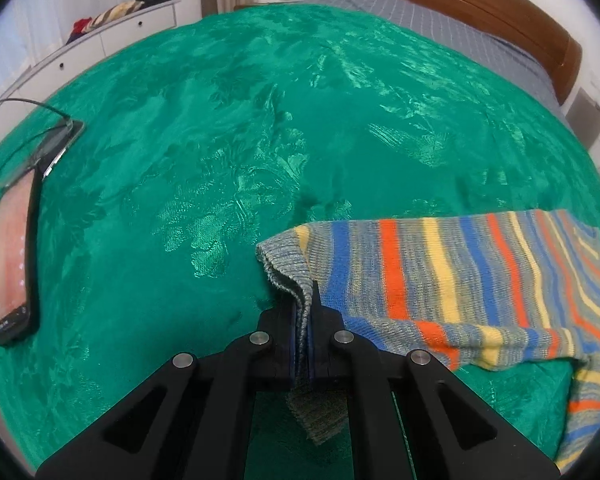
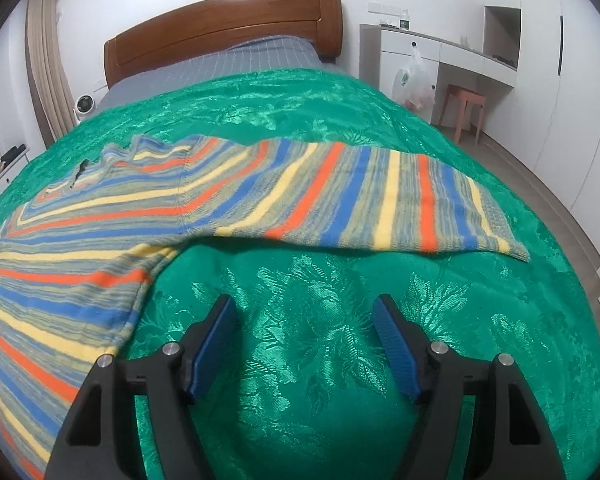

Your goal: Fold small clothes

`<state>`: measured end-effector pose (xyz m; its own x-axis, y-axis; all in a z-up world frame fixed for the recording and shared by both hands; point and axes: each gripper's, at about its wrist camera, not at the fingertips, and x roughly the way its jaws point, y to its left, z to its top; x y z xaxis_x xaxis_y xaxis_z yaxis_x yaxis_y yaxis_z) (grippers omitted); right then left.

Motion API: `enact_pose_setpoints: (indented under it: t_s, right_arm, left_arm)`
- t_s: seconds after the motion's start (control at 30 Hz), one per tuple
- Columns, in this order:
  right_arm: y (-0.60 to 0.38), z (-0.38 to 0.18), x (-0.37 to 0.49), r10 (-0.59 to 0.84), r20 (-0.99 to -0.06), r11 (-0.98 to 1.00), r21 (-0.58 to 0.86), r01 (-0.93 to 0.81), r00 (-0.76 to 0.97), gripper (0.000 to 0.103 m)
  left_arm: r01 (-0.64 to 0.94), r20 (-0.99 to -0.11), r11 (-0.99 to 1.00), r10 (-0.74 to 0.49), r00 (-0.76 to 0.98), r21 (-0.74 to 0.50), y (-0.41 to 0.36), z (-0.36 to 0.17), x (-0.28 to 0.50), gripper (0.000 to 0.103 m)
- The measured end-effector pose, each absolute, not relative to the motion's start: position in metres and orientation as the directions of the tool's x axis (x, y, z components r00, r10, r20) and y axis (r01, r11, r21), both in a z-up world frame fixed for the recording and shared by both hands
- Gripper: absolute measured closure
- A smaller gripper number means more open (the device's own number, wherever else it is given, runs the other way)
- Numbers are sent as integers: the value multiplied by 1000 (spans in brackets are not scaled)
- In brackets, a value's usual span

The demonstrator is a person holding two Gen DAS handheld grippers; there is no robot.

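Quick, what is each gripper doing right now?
Left gripper: closed on the striped sweater's cuff.
Right gripper: open, holding nothing.

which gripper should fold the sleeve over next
Left, probably: the left gripper is already shut on the striped sweater's sleeve cuff. The right gripper is open over bare green bedspread, holding nothing.

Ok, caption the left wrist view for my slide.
Left gripper shut on striped sweater's cuff, over green bedspread.
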<state>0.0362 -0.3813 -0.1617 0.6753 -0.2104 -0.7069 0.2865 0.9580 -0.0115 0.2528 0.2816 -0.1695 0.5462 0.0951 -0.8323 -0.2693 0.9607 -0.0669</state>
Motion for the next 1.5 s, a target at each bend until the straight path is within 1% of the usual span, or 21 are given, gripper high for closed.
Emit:
enact_pose_setpoints:
  t_s: [0.1, 0.13, 0.2, 0.27, 0.33, 0.4, 0.47, 0.5, 0.57, 0.6, 0.67, 0.77, 0.87, 0.93, 1.03, 1.23, 1.5]
  right_arm:
    - [-381, -163, 37, -214, -703, 958, -15, 286, 678, 30]
    - [-380, -163, 36, -214, -700, 958, -15, 287, 681, 30]
    - [-381, -162, 34, -216, -696, 957, -12, 290, 685, 28]
    - [-380, -157, 31, -222, -691, 954, -9, 299, 688, 26]
    - [-380, -149, 23, -238, -678, 949, -10, 315, 696, 21]
    - [-377, -142, 17, -268, -665, 940, -23, 339, 697, 10]
    - [-375, -136, 19, -308, -661, 929, -55, 366, 684, 5]
    - [-373, -135, 22, -318, -662, 928, -70, 367, 679, 5]
    - [-370, -135, 32, -333, -666, 928, -106, 358, 667, 5]
    - [-367, -137, 39, -341, -676, 927, -127, 353, 653, 5]
    - [-366, -143, 46, -353, -687, 926, -156, 345, 636, 5]
    - [-369, -161, 50, -370, -713, 916, -175, 360, 595, 5]
    - [-368, -165, 46, -389, -697, 910, -186, 371, 603, 3]
    - [-366, -168, 43, -409, -685, 902, -203, 381, 603, 1]
    - [-363, -172, 42, -426, -669, 896, -219, 385, 610, 0]
    - [-362, -174, 40, -433, -655, 893, -217, 394, 619, 0]
    - [-362, -176, 40, -442, -647, 889, -224, 398, 622, 0]
  left_arm:
    - [-241, -823, 969, 96, 561, -51, 276, -166, 250, 98]
    - [-231, -820, 972, 93, 565, -49, 275, -163, 247, 90]
    - [-201, -811, 979, 82, 579, -44, 269, -153, 235, 79]
    - [-165, -793, 986, 71, 604, -37, 257, -141, 219, 40]
    - [-127, -765, 991, 42, 643, -52, 242, -128, 202, 25]
    - [-53, -737, 993, -40, 675, -102, 219, -115, 186, 19]
    - [18, -714, 987, -130, 688, -162, 195, -107, 177, 11]
    - [67, -698, 978, -188, 691, -197, 177, -104, 173, 10]
    - [141, -678, 962, -264, 686, -232, 146, -102, 171, 6]
    - [187, -669, 953, -300, 680, -237, 125, -103, 172, 6]
    - [240, -659, 948, -319, 681, -211, 94, -108, 173, 5]
    - [282, -670, 948, -307, 676, -150, 55, -127, 174, 5]
    - [291, -722, 953, -257, 642, -81, 35, -159, 175, 5]
    - [284, -725, 958, -225, 651, -42, 31, -170, 173, 4]
    - [271, -716, 962, -215, 664, -38, 32, -172, 173, 1]
    - [270, -715, 962, -207, 668, -26, 31, -179, 175, 0]
    - [272, -712, 961, -223, 666, -46, 32, -181, 172, 0]
